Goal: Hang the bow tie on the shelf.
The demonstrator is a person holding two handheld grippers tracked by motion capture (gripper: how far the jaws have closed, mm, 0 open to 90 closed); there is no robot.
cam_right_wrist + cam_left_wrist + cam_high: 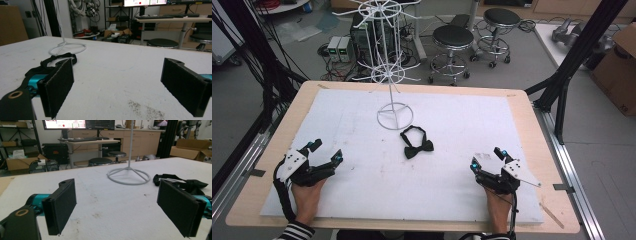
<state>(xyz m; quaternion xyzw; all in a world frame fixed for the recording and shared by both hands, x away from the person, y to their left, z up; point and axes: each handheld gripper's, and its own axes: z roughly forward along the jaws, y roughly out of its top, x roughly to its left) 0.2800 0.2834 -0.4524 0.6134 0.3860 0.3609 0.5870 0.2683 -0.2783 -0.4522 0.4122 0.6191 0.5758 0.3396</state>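
Note:
A black bow tie (417, 143) with its strap lies flat on the white mat, just in front of the white wire display stand (393, 75). My left gripper (326, 152) rests open near the mat's left front, well to the left of the tie. My right gripper (488, 159) rests open near the right front. In the left gripper view the tie (186, 182) lies beyond the right jaw and the stand's ring base (128, 175) sits ahead. In the right gripper view the tie (53, 61) lies behind the left jaw, near the ring base (67, 48). Both sets of jaws hold nothing.
The white mat (452, 125) covers a wooden table (532, 130). Two black stools (453, 45) and boxes of electronics (339, 48) stand on the floor beyond the far edge. Black frame posts (572, 65) rise at both sides.

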